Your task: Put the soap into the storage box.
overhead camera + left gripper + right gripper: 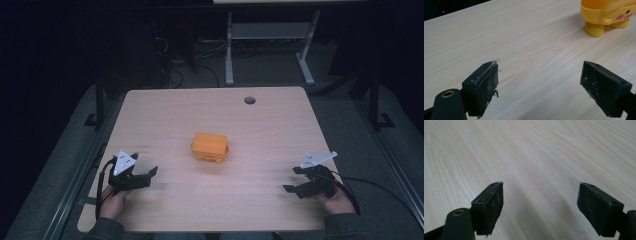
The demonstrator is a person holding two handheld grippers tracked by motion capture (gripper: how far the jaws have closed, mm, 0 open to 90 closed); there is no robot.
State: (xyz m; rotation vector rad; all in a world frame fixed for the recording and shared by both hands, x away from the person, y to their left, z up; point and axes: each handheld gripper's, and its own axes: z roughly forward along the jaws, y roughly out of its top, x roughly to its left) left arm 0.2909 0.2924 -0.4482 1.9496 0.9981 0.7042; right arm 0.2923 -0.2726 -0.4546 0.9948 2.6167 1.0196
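An orange-yellow toy box with a face and small feet point(209, 147) stands in the middle of the wooden table point(165, 115). My left gripper point(148, 176) rests near the table's front left, open, with bare wood between its jaws. In the left gripper view the toy point(607, 16) sits at the upper right, well beyond the open left gripper point(540, 82). My right gripper point(291, 179) is at the front right, open and holding nothing. The right gripper view shows the open right gripper point(540, 203) over plain table wood.
A round cable hole point(249, 100) sits near the table's far edge. Beyond the table stand a white desk frame point(270, 45) and cables on the dark floor. Black cables trail from both grippers off the table's front corners.
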